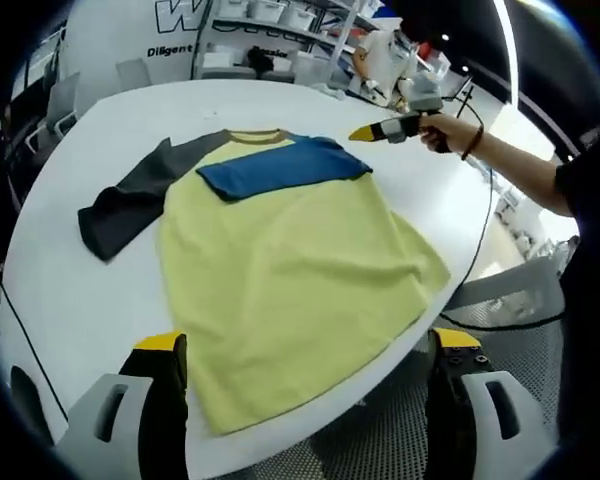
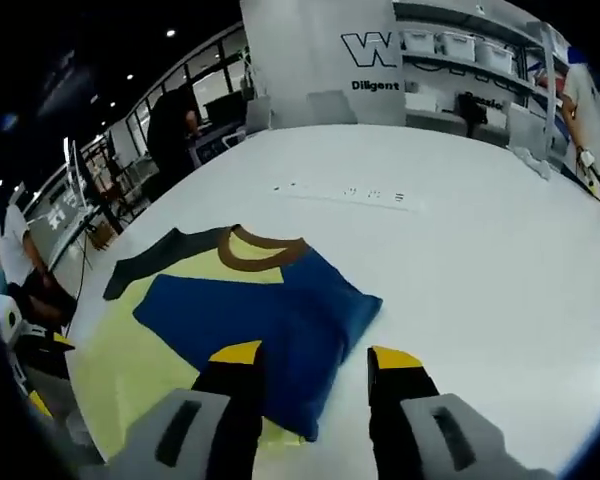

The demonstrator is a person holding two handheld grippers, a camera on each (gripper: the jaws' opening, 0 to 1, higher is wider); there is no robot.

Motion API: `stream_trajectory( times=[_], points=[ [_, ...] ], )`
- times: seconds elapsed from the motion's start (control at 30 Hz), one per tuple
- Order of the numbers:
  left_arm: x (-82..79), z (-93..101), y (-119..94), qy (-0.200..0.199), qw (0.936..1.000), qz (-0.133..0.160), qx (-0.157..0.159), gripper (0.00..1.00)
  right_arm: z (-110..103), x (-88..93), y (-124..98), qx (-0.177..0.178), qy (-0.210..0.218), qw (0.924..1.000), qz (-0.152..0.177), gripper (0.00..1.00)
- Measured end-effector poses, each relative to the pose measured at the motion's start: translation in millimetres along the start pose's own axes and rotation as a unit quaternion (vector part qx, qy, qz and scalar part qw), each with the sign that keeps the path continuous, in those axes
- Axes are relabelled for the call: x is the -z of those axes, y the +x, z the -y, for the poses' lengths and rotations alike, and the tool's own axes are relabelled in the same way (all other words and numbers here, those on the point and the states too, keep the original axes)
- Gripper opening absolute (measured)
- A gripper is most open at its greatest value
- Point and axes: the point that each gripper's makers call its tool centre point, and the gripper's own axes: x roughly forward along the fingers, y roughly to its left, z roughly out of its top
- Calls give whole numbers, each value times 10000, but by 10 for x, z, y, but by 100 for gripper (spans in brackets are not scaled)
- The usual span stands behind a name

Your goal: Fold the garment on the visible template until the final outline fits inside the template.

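Observation:
A T-shirt lies flat on the white table. It has a yellow body, a brown collar and a dark grey sleeve spread out to the side. The blue sleeve is folded across the chest. My left gripper stands wide open at the shirt's hem, over the table edge, holding nothing. My right gripper, held in a hand, hovers just past the blue sleeve's fold. In the right gripper view its jaws stand open above the blue sleeve, with nothing between them.
The round table's edge runs close under the hem. A grey chair and a black cable sit beside the table. Shelves with white bins, a banner and people stand beyond the far side.

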Motion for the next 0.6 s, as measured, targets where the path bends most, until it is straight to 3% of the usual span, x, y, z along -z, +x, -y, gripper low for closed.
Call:
stream_trajectory(
  times=[0.2, 0.6],
  points=[
    [-14, -23, -2, -37, 10000, 22, -24, 99, -260, 285, -151, -250, 99, 9996, -111, 34],
    [-70, -30, 4, -27, 10000, 93, -5, 99, -507, 737, -305, -447, 52, 9982, -401, 34]
  ],
)
